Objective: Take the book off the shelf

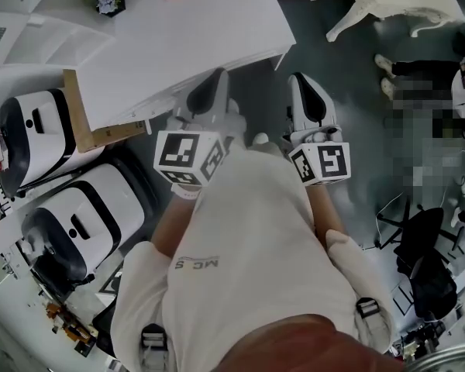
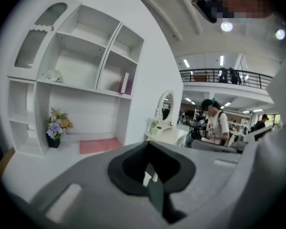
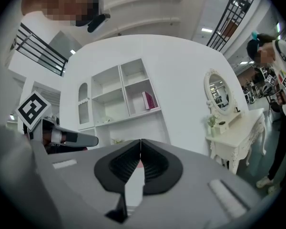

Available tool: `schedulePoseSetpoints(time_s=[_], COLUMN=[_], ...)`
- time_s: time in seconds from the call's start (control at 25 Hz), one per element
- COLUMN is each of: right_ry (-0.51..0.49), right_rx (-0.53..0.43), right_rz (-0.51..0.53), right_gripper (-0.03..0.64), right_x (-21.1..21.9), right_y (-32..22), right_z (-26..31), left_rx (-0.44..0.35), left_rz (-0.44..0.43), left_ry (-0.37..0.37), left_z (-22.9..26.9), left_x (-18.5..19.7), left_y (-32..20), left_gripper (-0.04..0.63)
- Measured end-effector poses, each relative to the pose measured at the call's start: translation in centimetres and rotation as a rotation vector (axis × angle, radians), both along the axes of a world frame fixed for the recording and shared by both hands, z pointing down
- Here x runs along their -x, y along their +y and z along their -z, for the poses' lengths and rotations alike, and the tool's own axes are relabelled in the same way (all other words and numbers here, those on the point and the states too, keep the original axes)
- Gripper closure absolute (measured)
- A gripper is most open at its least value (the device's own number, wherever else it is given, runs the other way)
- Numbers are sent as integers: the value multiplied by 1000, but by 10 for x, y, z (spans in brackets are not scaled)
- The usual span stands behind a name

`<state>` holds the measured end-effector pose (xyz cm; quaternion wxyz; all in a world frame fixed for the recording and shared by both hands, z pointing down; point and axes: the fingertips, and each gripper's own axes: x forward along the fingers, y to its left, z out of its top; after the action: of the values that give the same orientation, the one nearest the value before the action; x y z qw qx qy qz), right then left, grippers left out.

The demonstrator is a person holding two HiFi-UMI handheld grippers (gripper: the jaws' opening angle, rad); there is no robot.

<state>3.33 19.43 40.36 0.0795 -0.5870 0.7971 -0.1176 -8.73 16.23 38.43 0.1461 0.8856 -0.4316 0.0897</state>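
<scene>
Status of task: not started, judging by how things lie. The book (image 2: pixel 125 82) stands on end in the right-hand compartment of the white shelf unit (image 2: pixel 76 56), close to that compartment's right wall, and nothing touches it. The right gripper view shows the same book (image 3: pixel 148 100) well apart from either tool.

Left gripper (image 2: pixel 150 178): jaws pressed together, nothing between them. Right gripper (image 3: pixel 141 143): jaws likewise closed tip to tip, empty. The head view shows both the left gripper (image 1: pixel 209 99) and the right gripper (image 1: pixel 310 103) held low in front of the person's body, near the edge of the white desk (image 1: pixel 178 45).

Work outstanding, in the inspector's judgement: raise one tool to the compartment, spread its jaws, take the book by its exposed edge and draw it out.

Compartments:
- Right-hand compartment: the book only.
- Wide middle compartment: one small pale object (image 2: pixel 54 75), too small to identify.
- Other upper compartments: nothing seen inside.
- Recess above the desk top: a pot of flowers (image 2: pixel 56 128) at the left, with a pink mat (image 2: pixel 97 145) lying flat beside it.
</scene>
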Motion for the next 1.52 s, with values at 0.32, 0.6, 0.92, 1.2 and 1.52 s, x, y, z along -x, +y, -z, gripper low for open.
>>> schedulePoseSetpoints(time_s=[0.32,0.6,0.92,1.2,1.52], right_ry=[29,62,101,85,19], right_rx=[-7,-17,-37,-59,-90], right_rz=[14,10,54,158,193], right_gripper=[620,620,620,620,620], right_x=[-2,5,-6,-20,-29], right_y=[-102,-209,-273,-304,-327], right_z=[6,19,31,39,52], left_rx=[-14,-27,-49,-64,-104], left_rz=[-19,-71,-74,-1,80], left_ry=[31,54,48,48,0], left_z=[9,23,37,41,58], left_x=[-9,-25,-50,-76,-75], left_y=[-97,-201,-266,-292,-313], left_gripper=[593,593,594,594,592])
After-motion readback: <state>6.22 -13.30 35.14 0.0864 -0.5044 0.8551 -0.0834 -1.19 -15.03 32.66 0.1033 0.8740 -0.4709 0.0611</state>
